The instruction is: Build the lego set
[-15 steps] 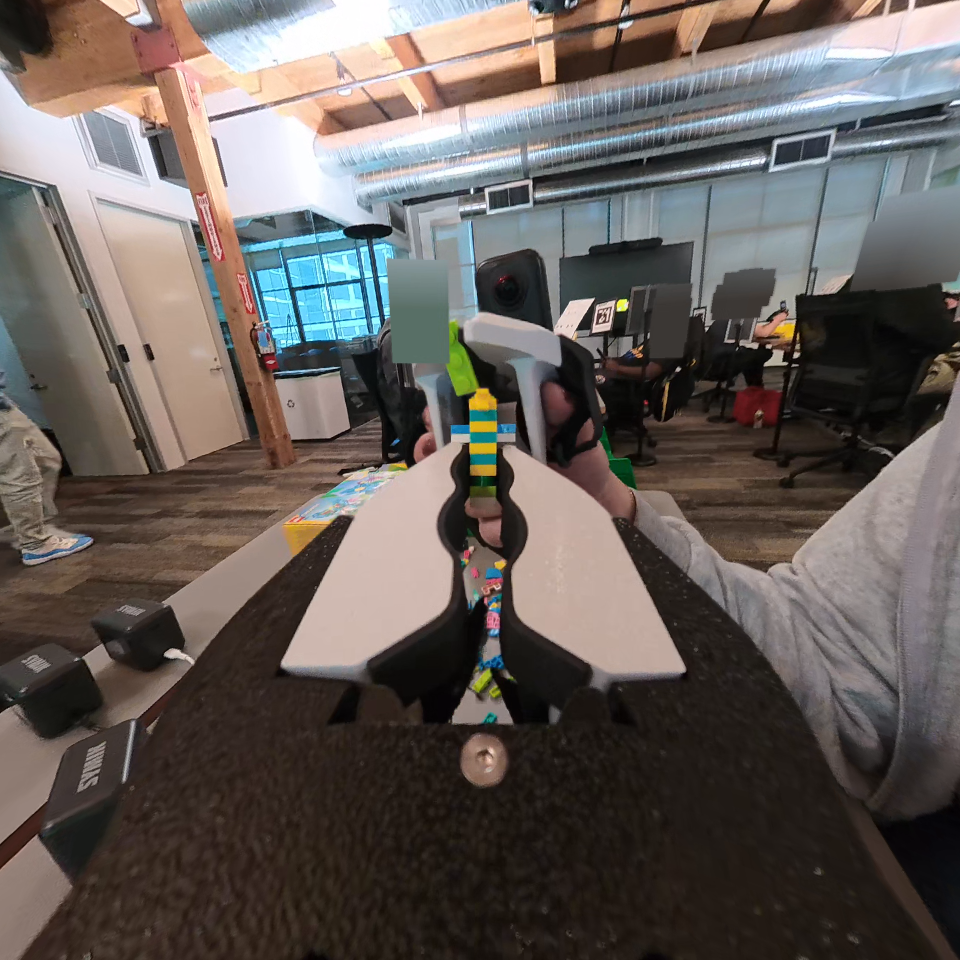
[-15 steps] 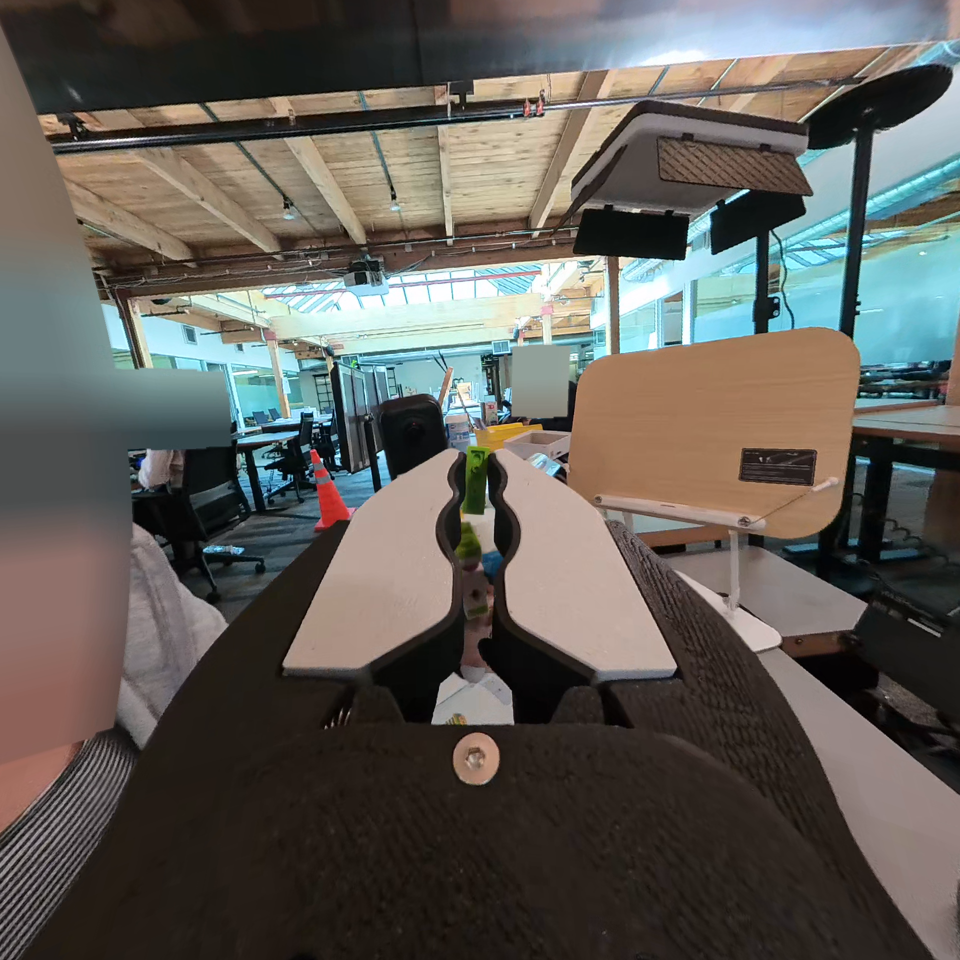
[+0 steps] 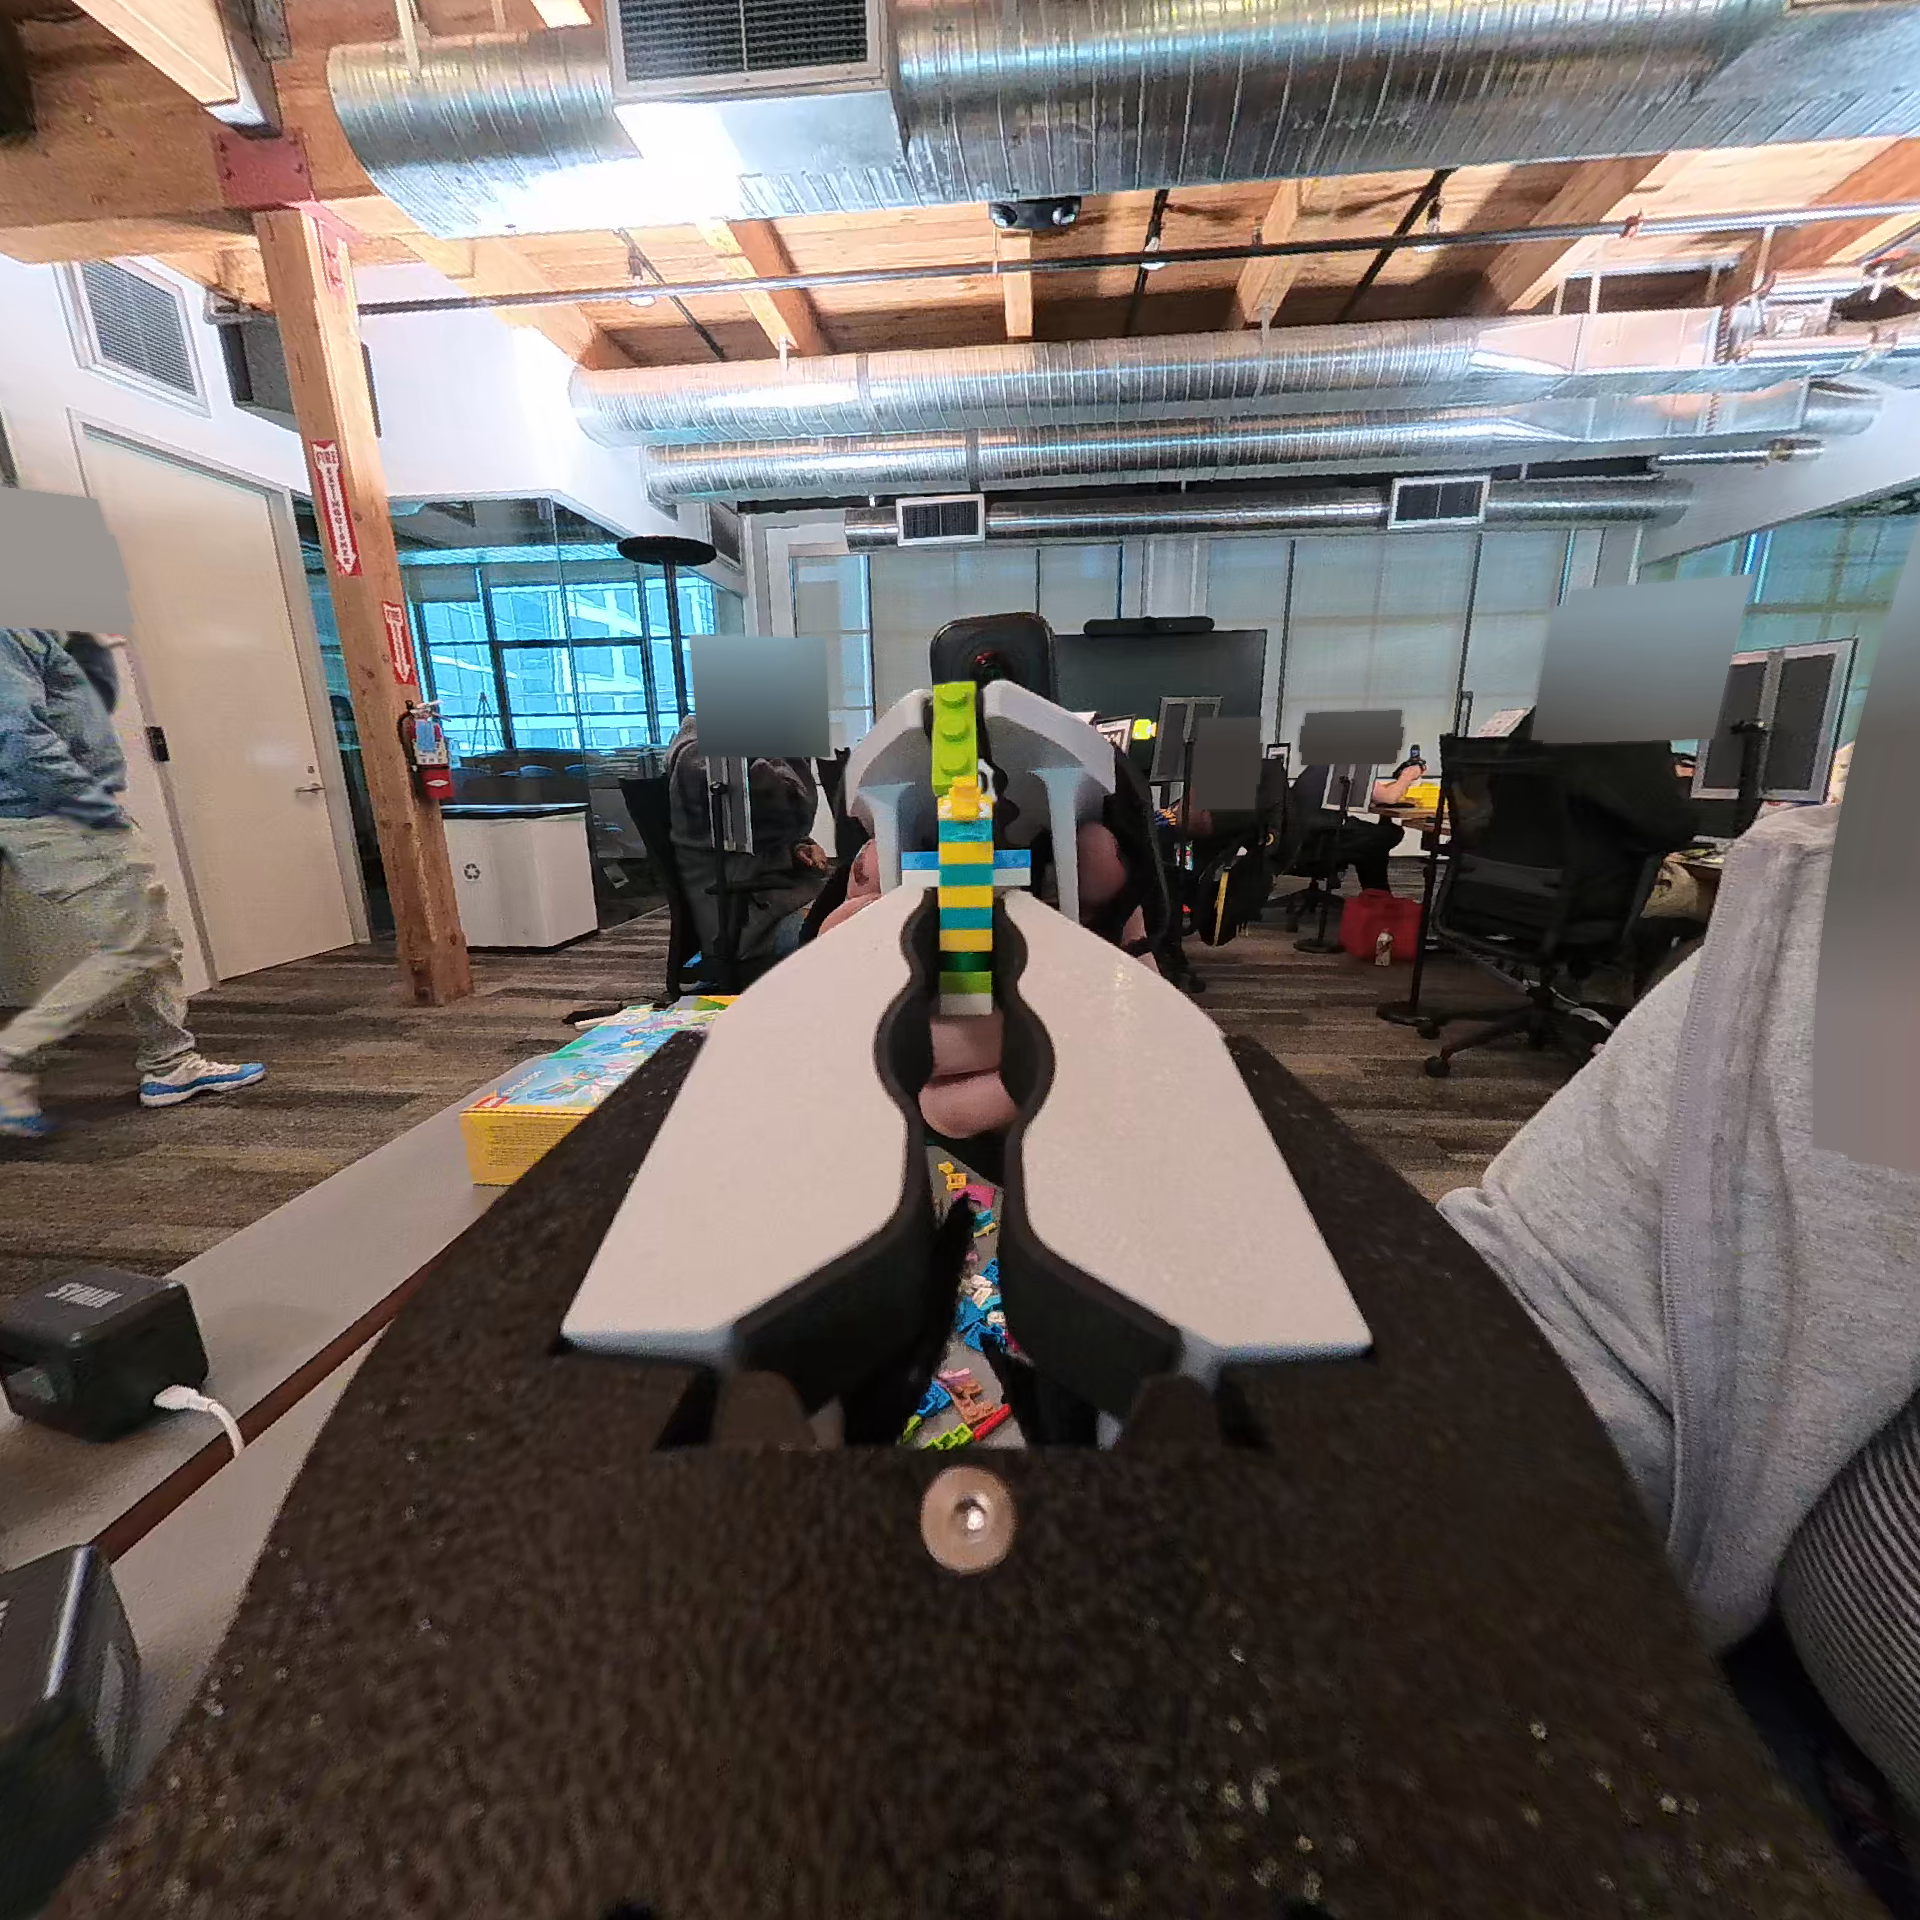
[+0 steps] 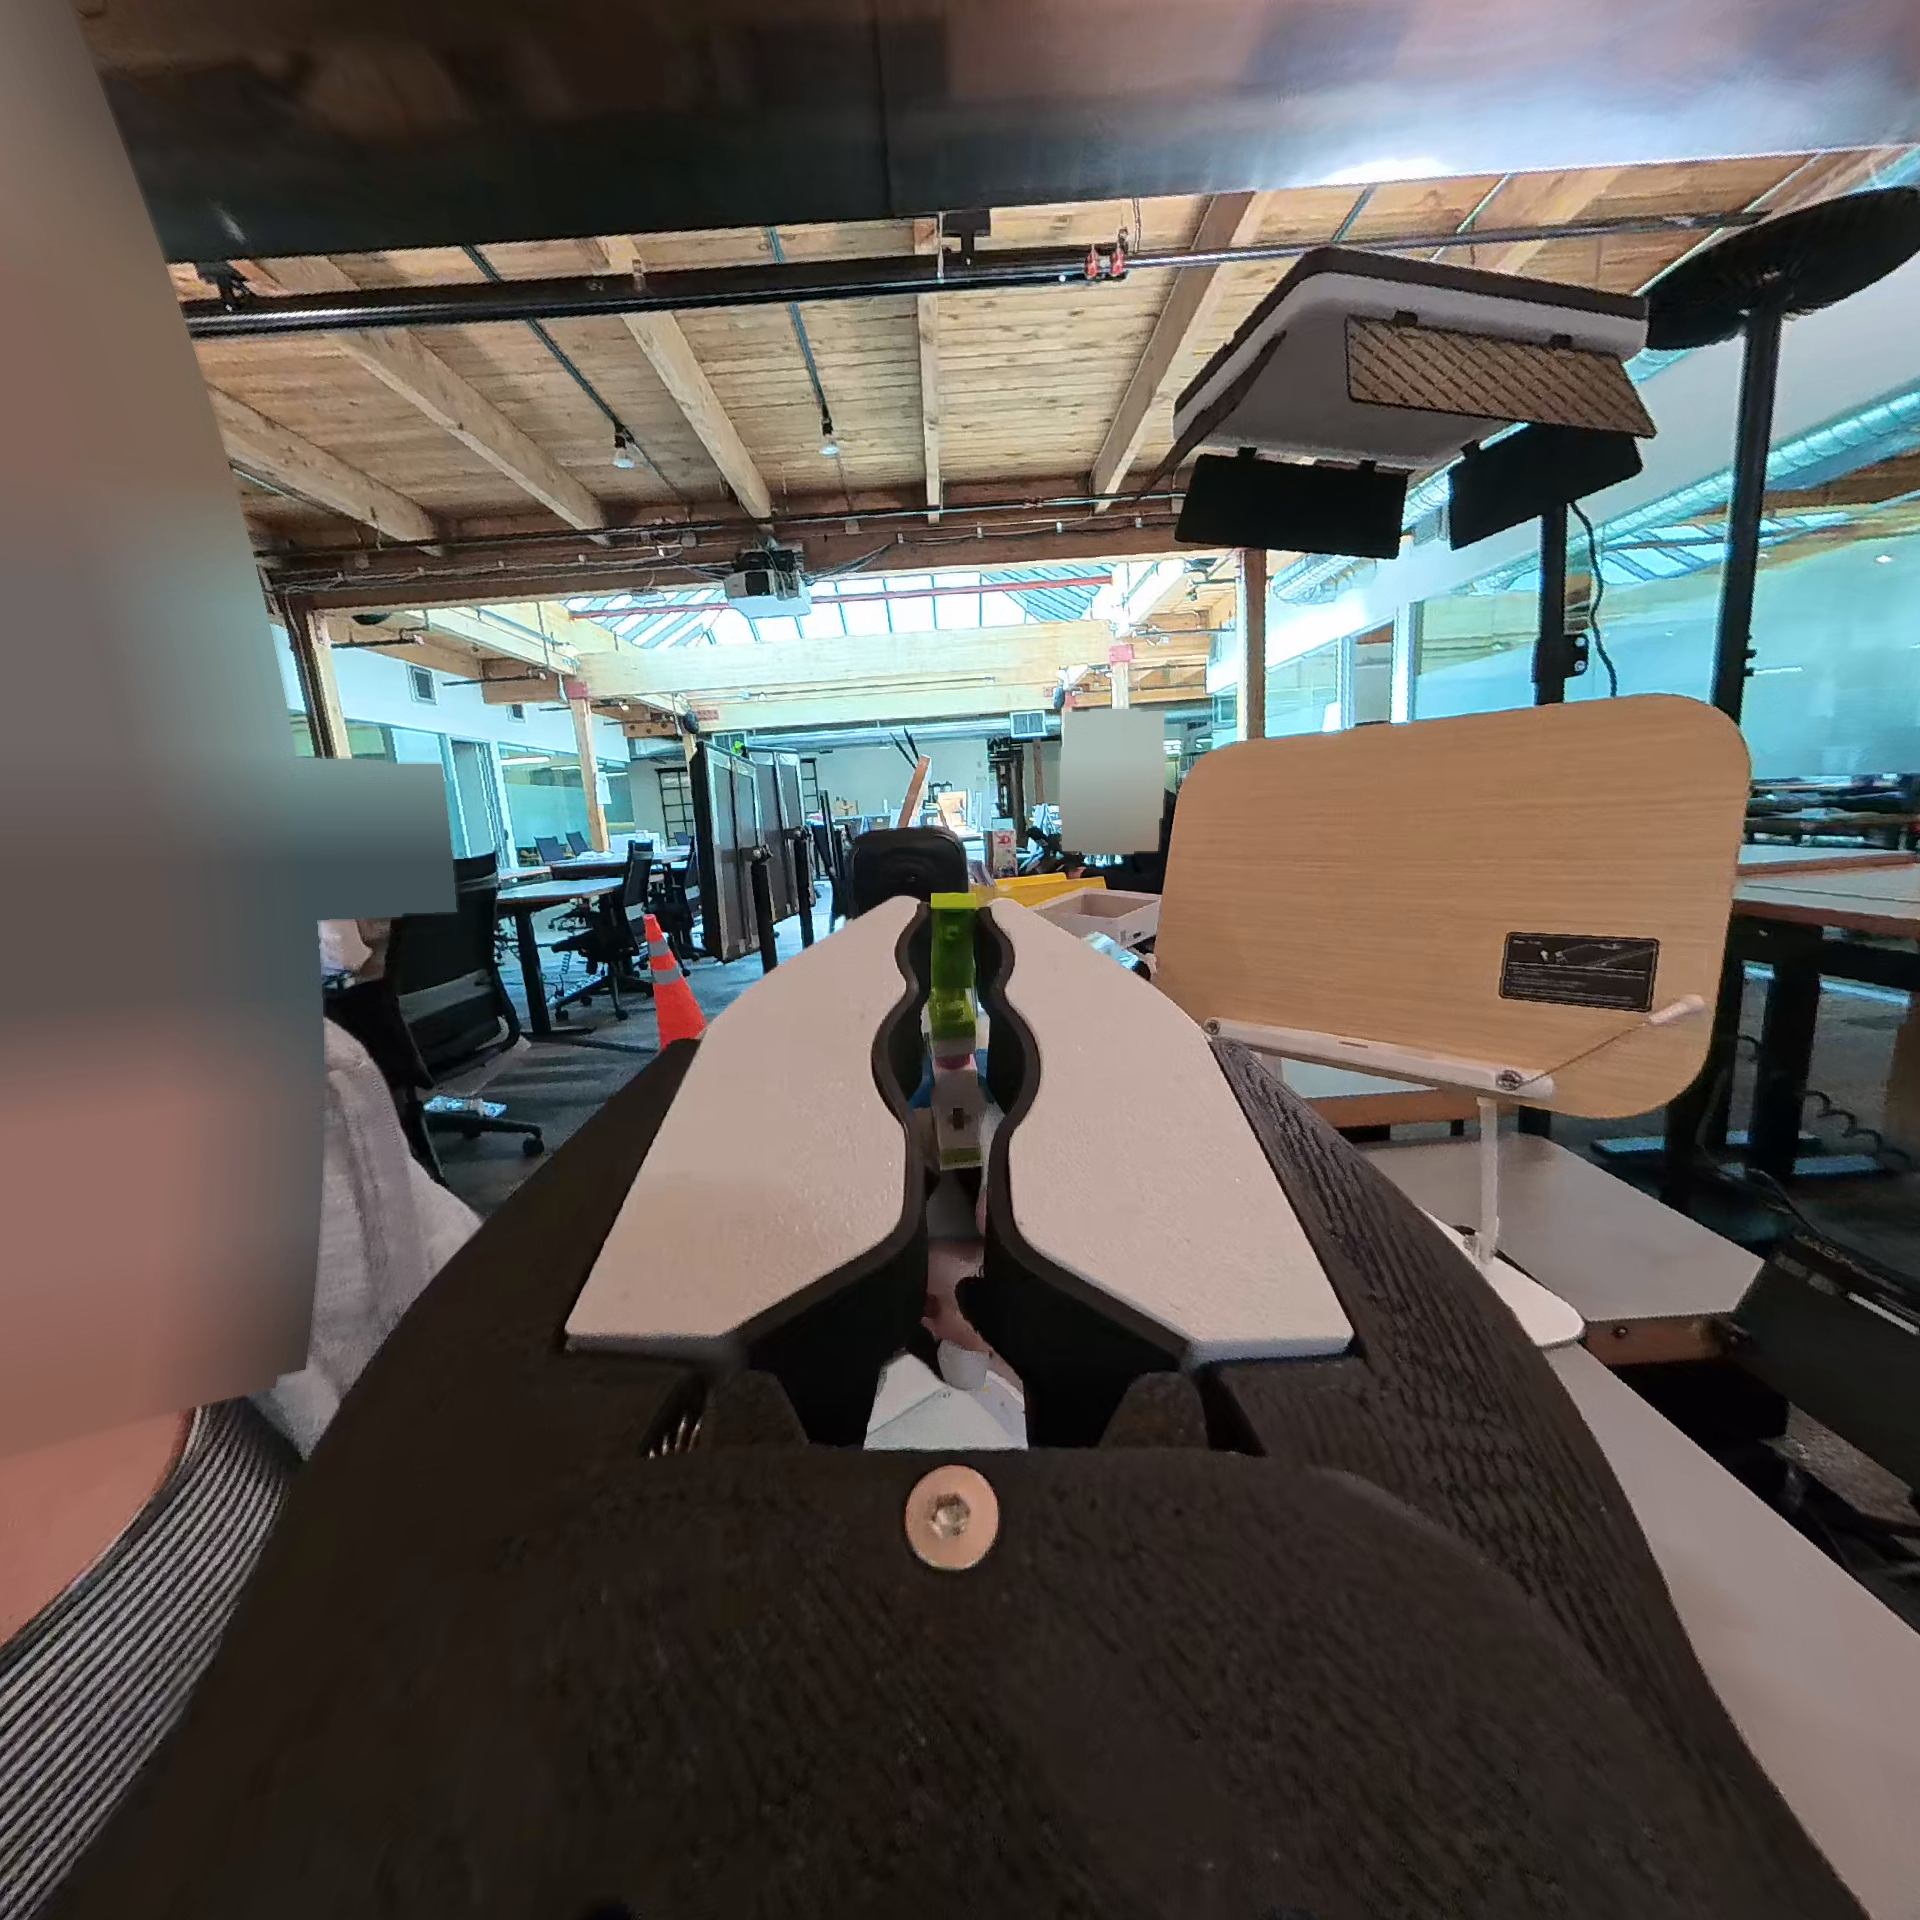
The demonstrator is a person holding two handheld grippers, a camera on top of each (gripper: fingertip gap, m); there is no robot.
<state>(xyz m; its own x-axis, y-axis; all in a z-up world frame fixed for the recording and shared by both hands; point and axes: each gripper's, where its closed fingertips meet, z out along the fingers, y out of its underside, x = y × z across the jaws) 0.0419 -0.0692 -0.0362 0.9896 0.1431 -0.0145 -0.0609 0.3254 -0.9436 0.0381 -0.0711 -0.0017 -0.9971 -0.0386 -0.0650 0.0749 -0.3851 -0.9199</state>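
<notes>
My left gripper (image 3: 964,906) is shut on a slim striped lego stack (image 3: 964,883) of yellow, blue, green and white layers, held upright in the air. My right gripper (image 4: 951,916) faces it and is shut on a lime green brick (image 4: 951,961). In the left wrist view the lime brick (image 3: 954,736) stands upright just above the stack's yellow top and seems to touch it, with the right gripper (image 3: 977,748) behind it. In the right wrist view the stack (image 4: 956,1122) shows end-on between my fingers, below the lime brick.
Loose lego pieces (image 3: 971,1309) lie on the grey table (image 3: 291,1278) under the left gripper. A yellow lego box (image 3: 561,1091) sits at the table's far edge. Black chargers (image 3: 94,1351) sit at left. A wooden board on a stand (image 4: 1455,894) stands at right. Left and right tips are no more than a few centimetres apart.
The lime brick was tilted, up and left of the stack's top; it now stands straight, directly over the top. The left wrist view has tilted upward. Both grippers stayed shut.
</notes>
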